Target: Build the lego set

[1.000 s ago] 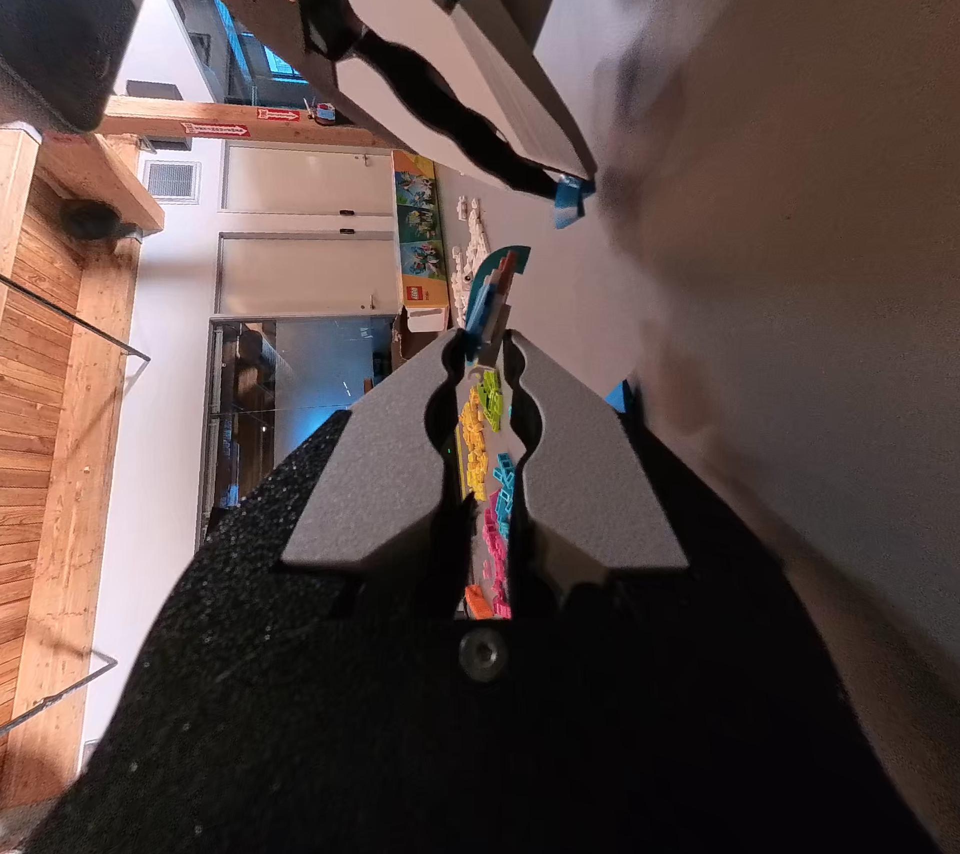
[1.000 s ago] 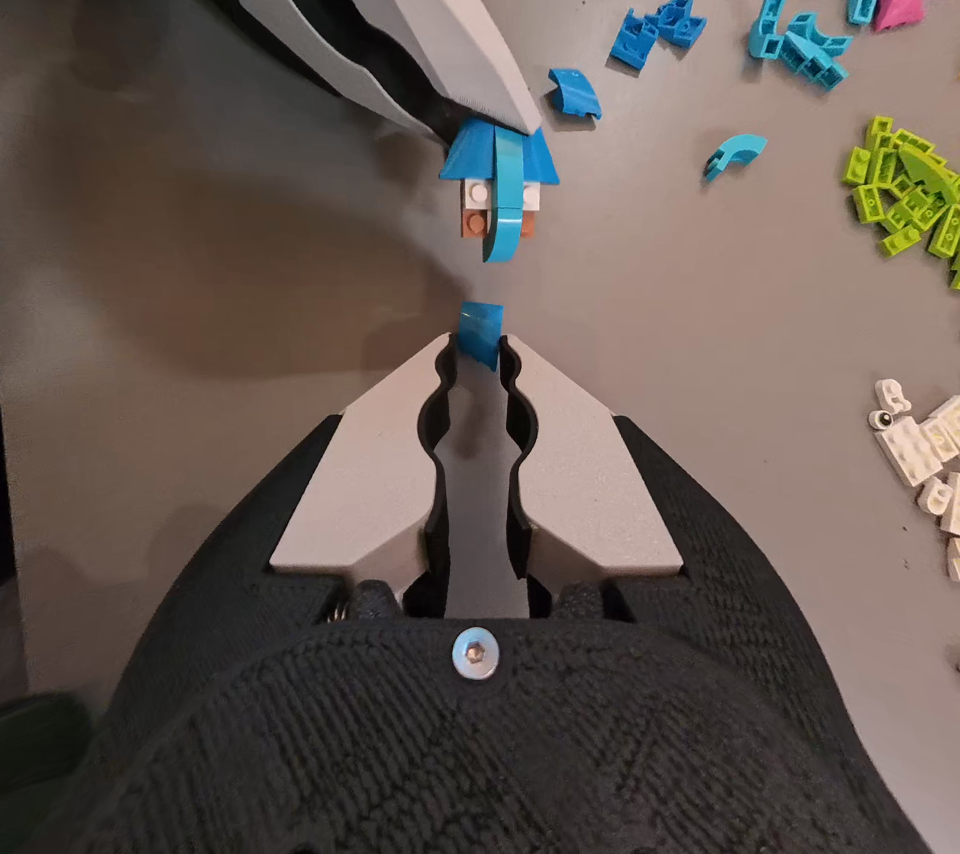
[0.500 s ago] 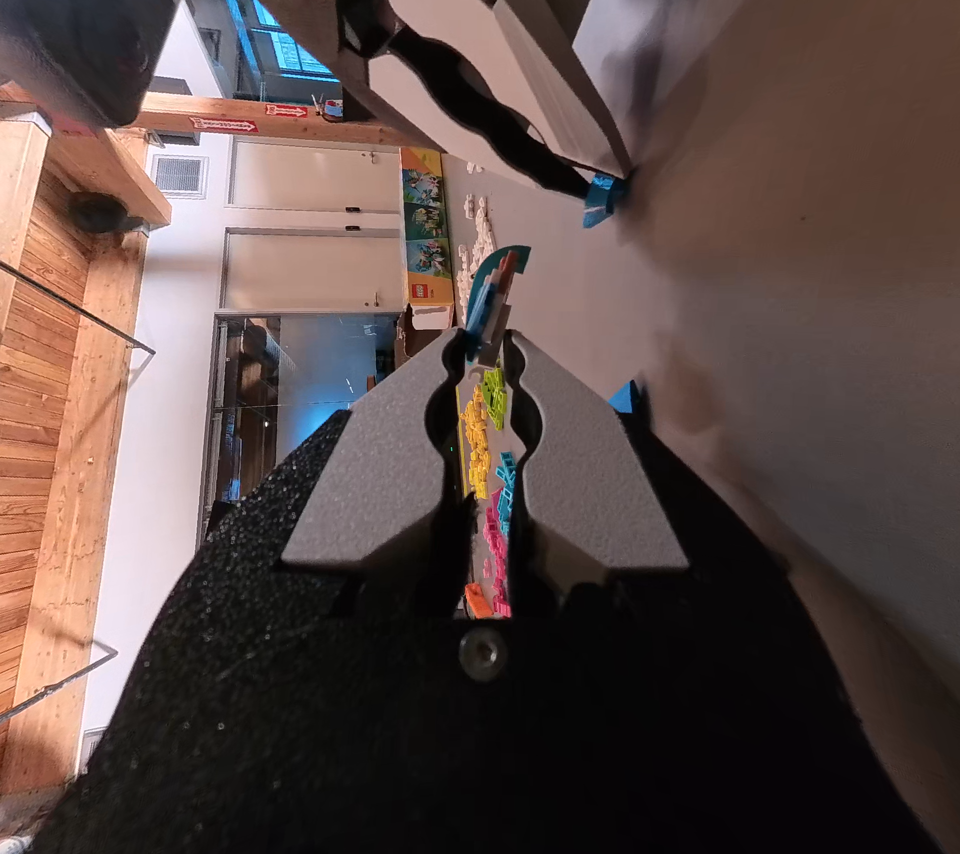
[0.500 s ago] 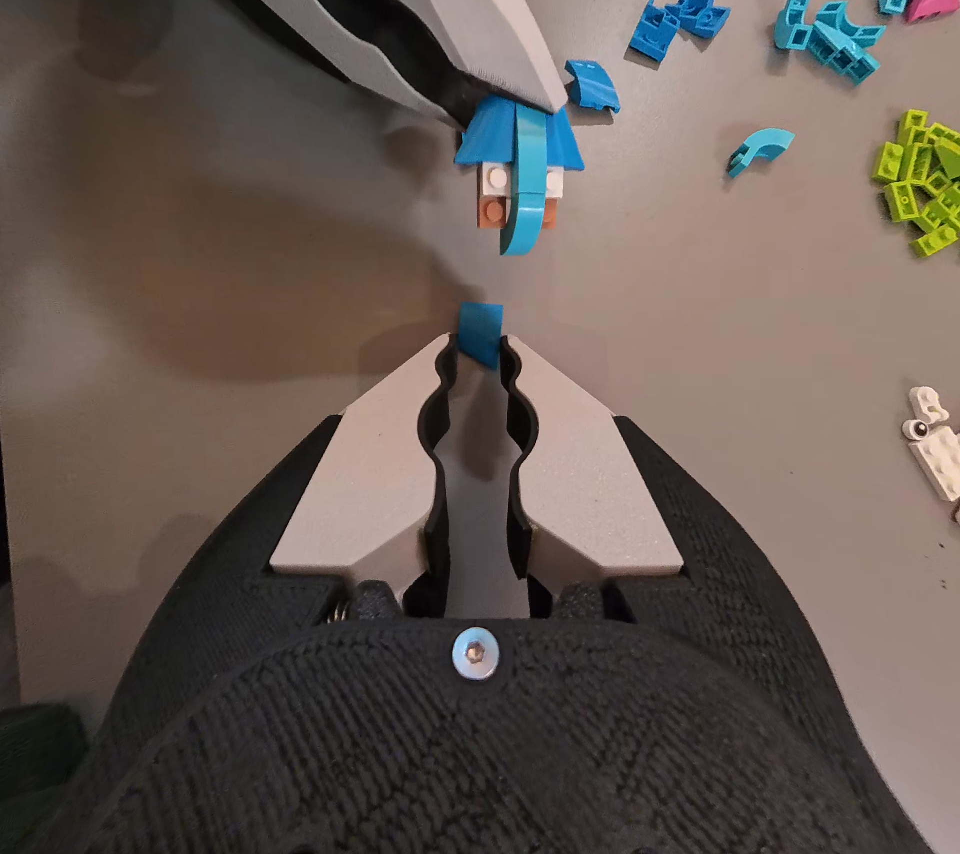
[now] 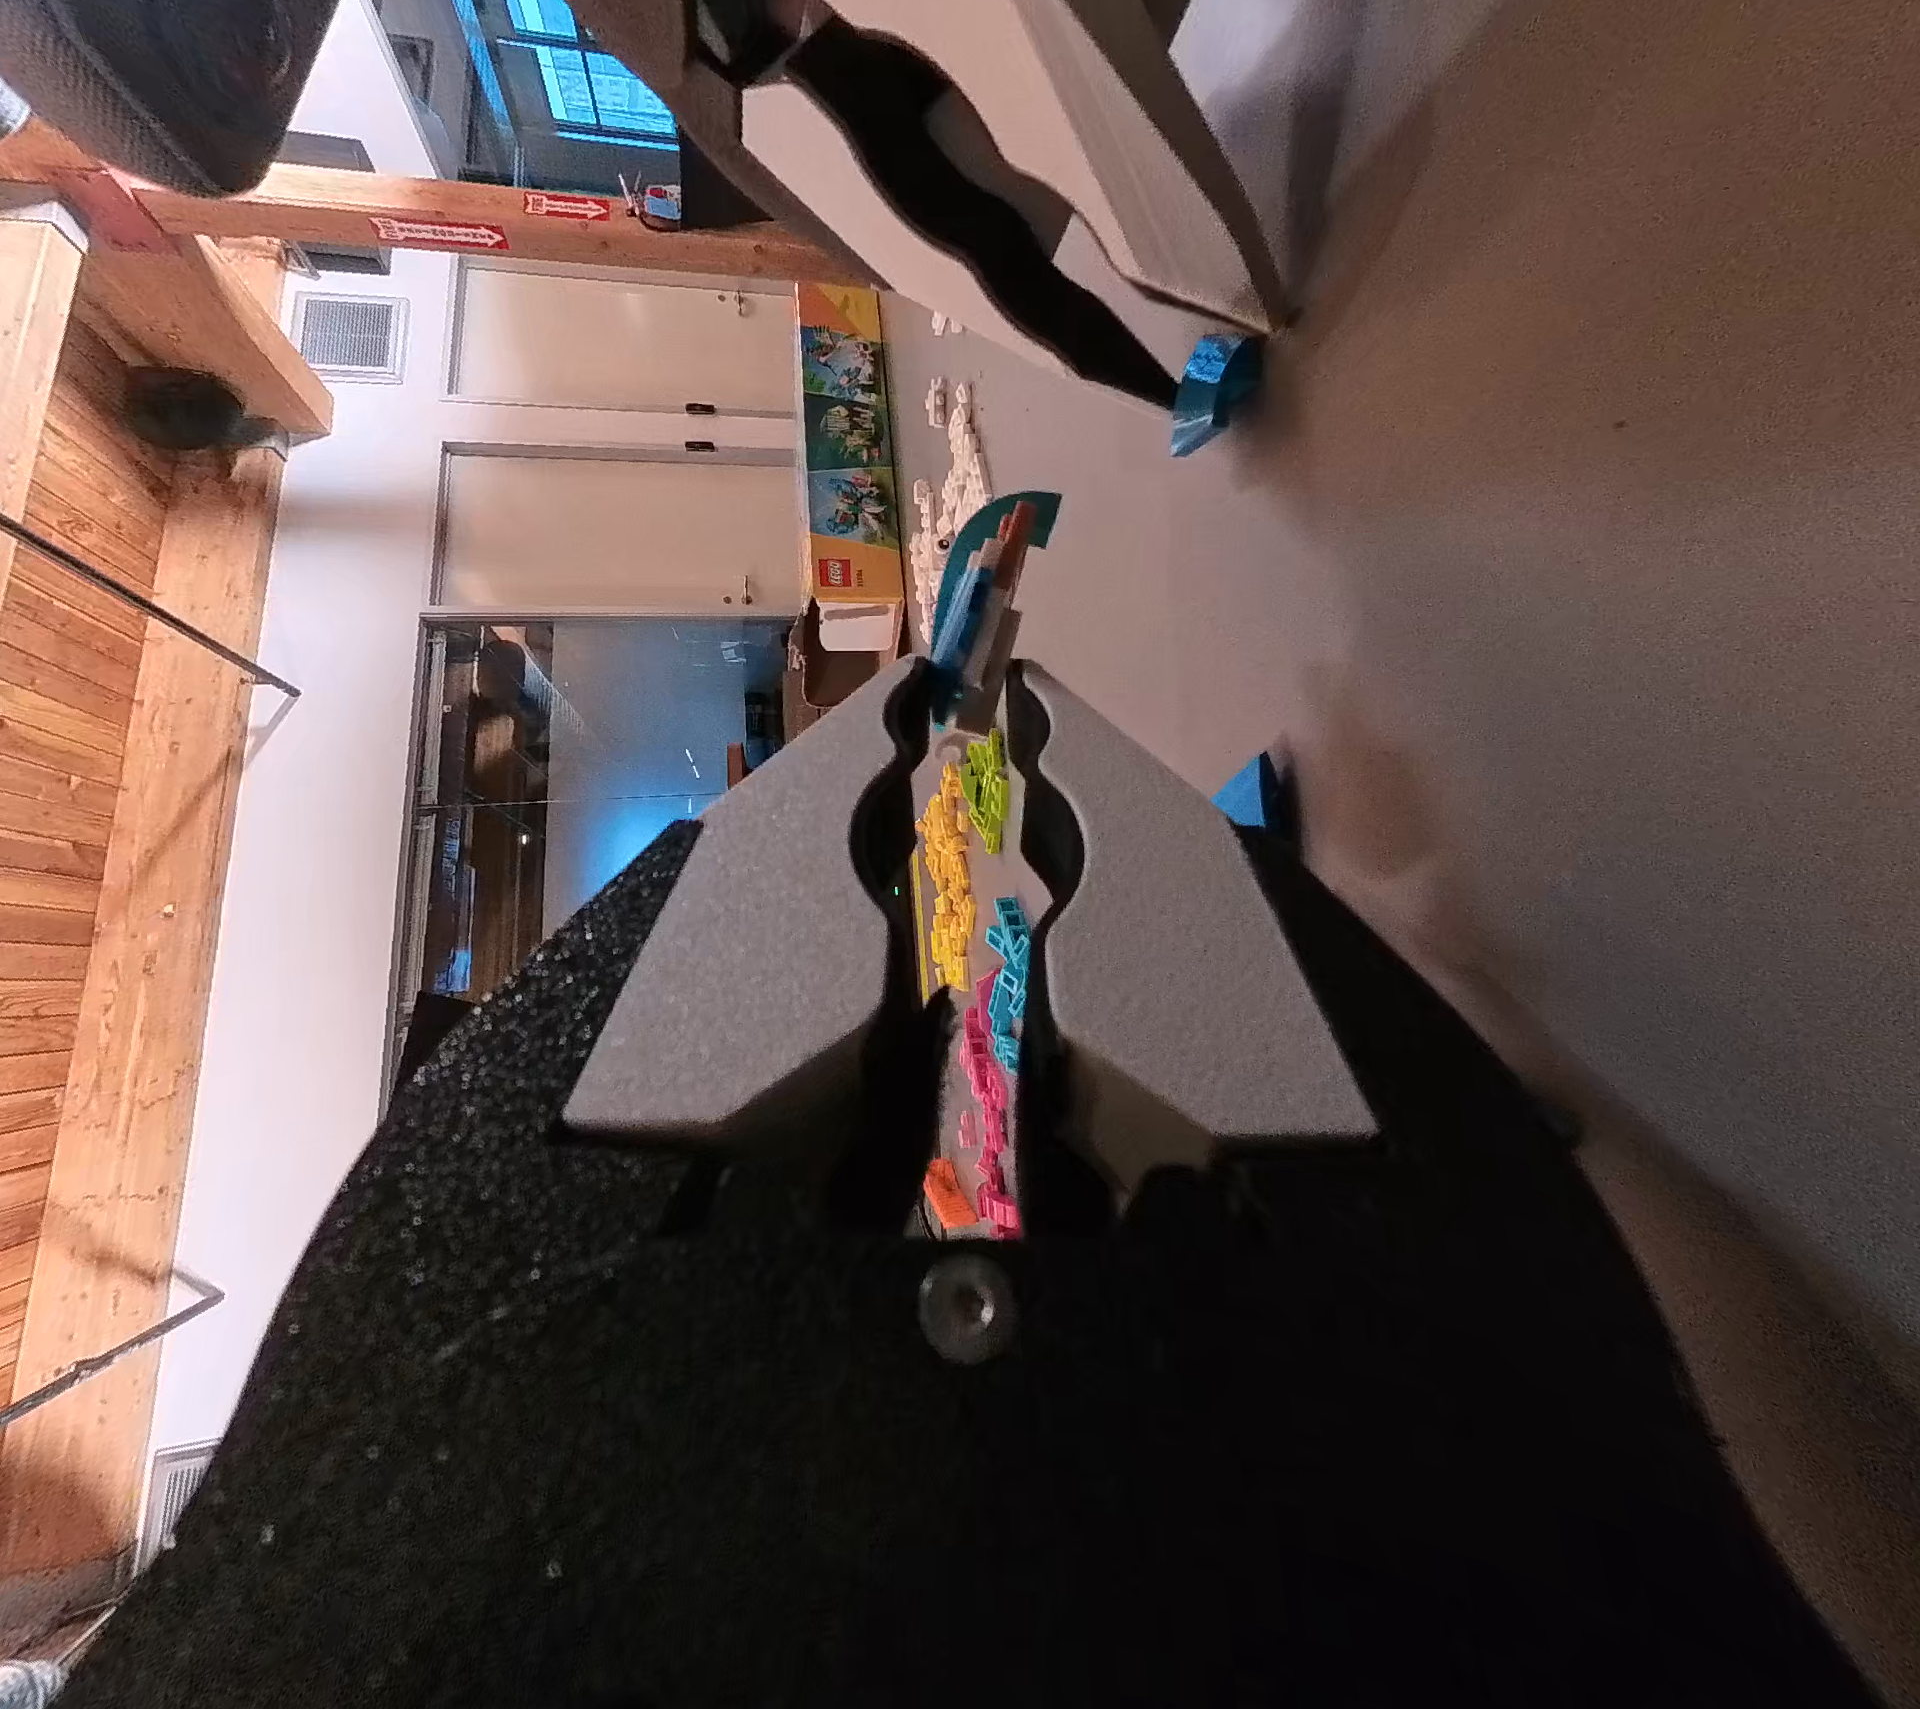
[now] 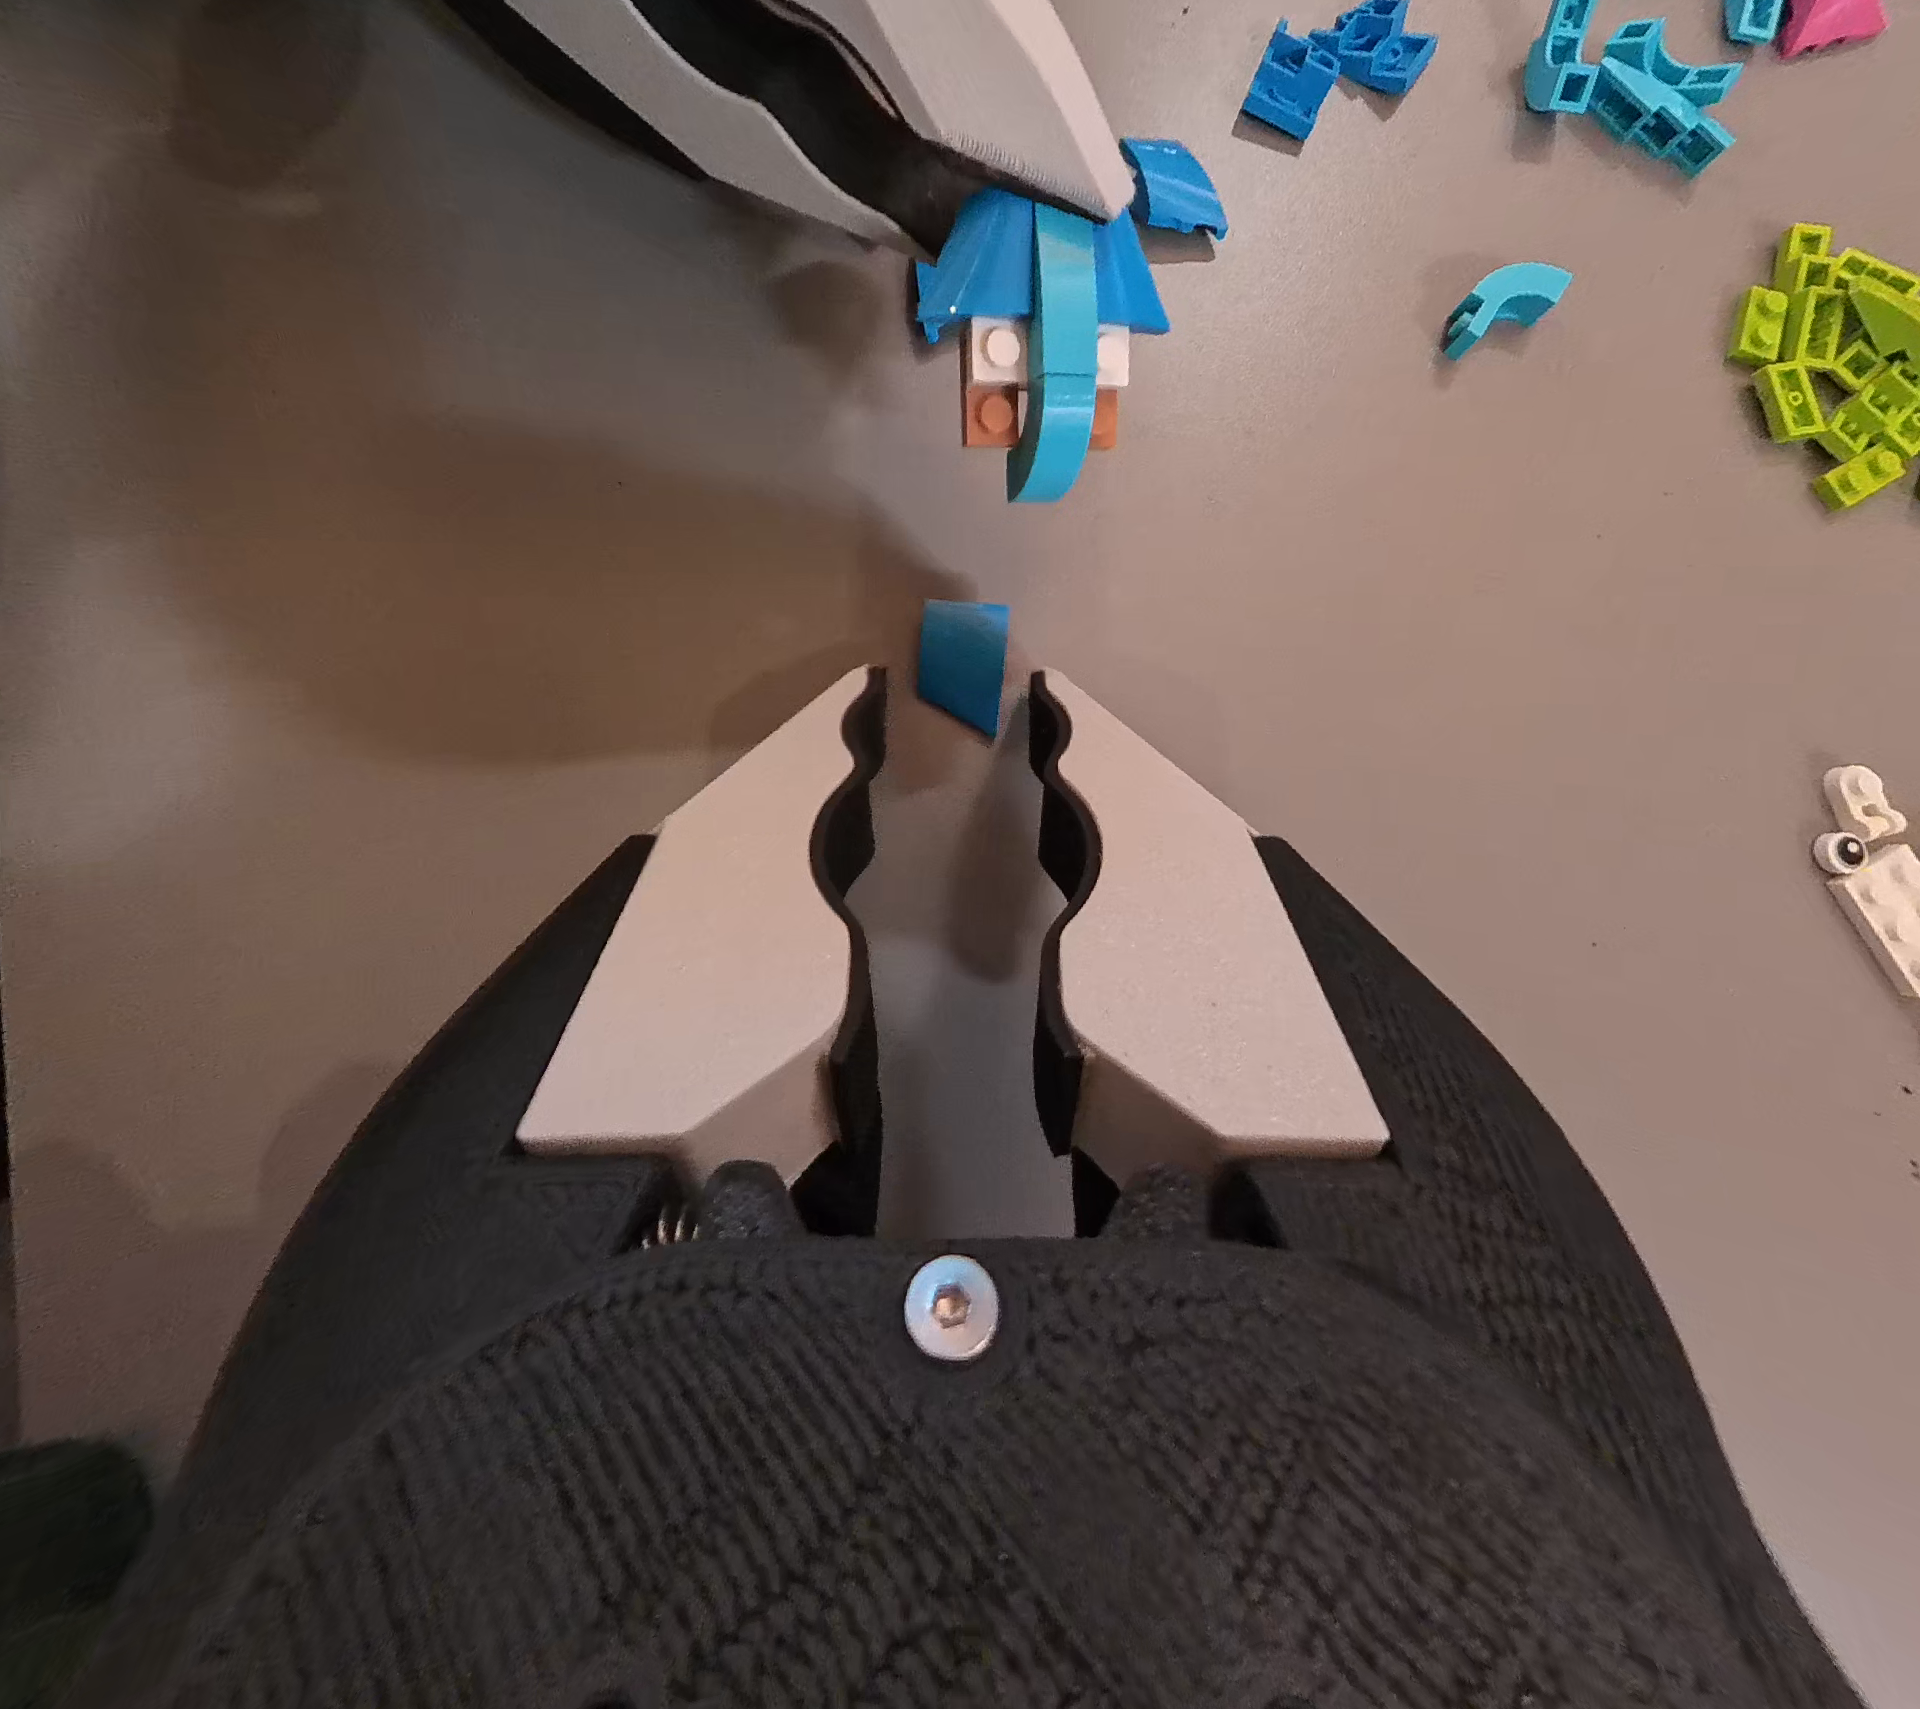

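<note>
Grey table: left gripper clamps small model; right gripper fingers narrow, loose around blue piece; piles at 1–3 o'clock unused.

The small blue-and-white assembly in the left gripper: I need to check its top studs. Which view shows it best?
The right wrist view: the assembly appears from above, with white and brown studs and the teal arch all visible. The left wrist view shows the assembly only edge-on, pinched at the left gripper fingertips.
</note>
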A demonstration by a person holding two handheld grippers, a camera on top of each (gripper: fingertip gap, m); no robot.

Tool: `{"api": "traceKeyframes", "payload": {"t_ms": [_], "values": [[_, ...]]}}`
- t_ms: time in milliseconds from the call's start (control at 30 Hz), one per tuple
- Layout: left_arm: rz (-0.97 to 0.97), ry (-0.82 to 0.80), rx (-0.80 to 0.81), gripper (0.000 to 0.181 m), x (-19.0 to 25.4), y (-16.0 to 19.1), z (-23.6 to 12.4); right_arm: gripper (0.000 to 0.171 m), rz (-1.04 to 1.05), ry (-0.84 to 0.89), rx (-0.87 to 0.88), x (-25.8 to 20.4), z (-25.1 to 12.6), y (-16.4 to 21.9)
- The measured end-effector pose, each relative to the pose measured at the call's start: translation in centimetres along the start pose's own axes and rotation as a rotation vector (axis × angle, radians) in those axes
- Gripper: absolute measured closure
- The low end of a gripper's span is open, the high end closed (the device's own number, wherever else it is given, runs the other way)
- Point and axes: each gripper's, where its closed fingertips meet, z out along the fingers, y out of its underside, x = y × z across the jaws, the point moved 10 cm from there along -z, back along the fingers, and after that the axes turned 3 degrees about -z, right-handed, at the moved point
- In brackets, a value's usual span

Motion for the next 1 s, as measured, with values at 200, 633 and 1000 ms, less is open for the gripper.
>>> {"api": "traceKeyframes", "payload": {"t_ms": [200,633,1000], "values": [[-0.008,0.005,-0.006,0.169,0.0,0.1,0.0,0.138,0.046,-0.010,0.010,0.0,-0.5,0.7],[-0.009,0.012,-0.007,0.169,0.1,0.1,0.1,0.157,0.086,-0.006,0.098,-0.3,0.2,0.7],[-0.012,0.003,0.008,0.169,0.0,0.0,-0.1,0.157,0.484,-0.363,0.475,1.1,-1.8,0.7]]}}
